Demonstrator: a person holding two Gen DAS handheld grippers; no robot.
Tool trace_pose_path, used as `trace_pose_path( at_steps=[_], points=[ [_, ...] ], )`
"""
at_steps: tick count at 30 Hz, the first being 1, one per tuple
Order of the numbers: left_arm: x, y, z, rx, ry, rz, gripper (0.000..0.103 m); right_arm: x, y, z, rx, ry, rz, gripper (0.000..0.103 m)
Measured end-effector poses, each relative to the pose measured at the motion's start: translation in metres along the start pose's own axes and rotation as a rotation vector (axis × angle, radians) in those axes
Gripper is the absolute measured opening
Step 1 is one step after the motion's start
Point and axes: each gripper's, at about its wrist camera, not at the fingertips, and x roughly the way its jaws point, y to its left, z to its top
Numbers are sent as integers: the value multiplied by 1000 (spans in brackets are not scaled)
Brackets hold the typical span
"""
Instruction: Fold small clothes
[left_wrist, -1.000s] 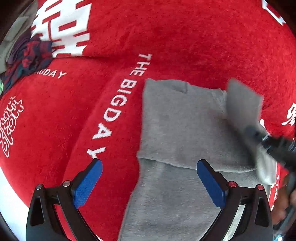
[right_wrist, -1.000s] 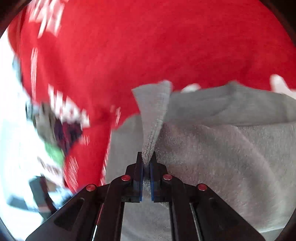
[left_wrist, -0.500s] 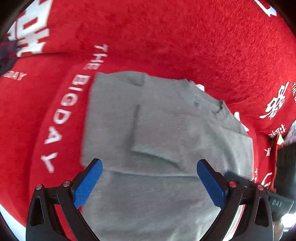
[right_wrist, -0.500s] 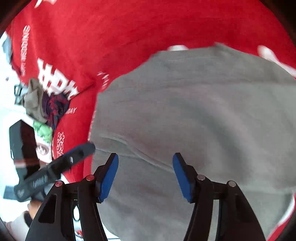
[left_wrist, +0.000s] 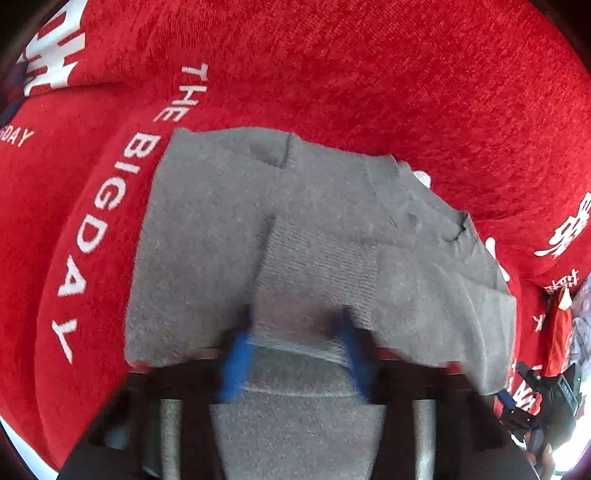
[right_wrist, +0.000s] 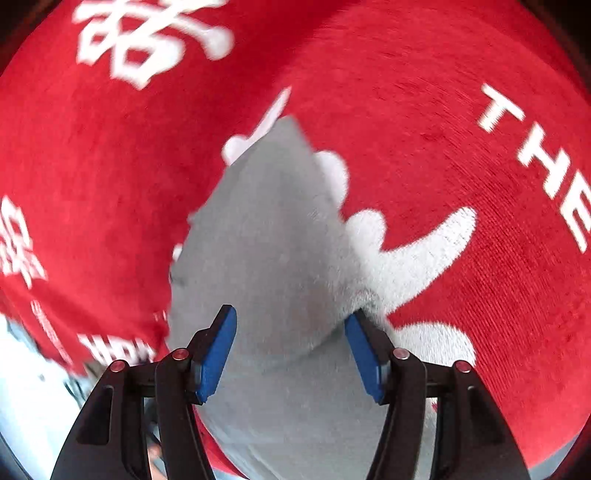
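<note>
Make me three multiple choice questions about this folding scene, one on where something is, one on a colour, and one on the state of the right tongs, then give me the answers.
1. Where does the grey garment lie?
A. On the red cloth with white lettering
B. On a bare wooden shelf
C. Inside a basket

2. What colour are the pads on the right tongs?
A. Green
B. Blue
C. Yellow

3. How do the right tongs stand?
A. Shut on a sleeve
B. Out of view
C. Open, one finger on each side of grey fabric

Answers:
1. A, since the red cloth with "THE BIG DAY" printed on it shows all round the garment.
2. B, since both pads in the right wrist view are plainly blue.
3. C, since a wide gap separates the fingers, with grey fabric between them.
</note>
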Motion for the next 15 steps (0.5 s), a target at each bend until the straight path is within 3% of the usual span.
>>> trace_pose_path(
  at_steps=[1,2,7,11,15],
  points=[
    [-1,1,1,-1,3,-15,8,2,0,1,-5,9,-16,15],
    [-3,1,1,-5,-5,-23,8,3,1,2,-29,15,-46,6],
    [-17,-10,-9,94,-50,-30,8,-12,14,16,-193,-27,-118,6],
    [-7,-8,-23,112,-9,-4,8,-10,-10,29,-161,0,-120,6],
    [-18,-7,-27,147,-31,44,8,-13,-2,22,-221,23,-153,6]
  ],
)
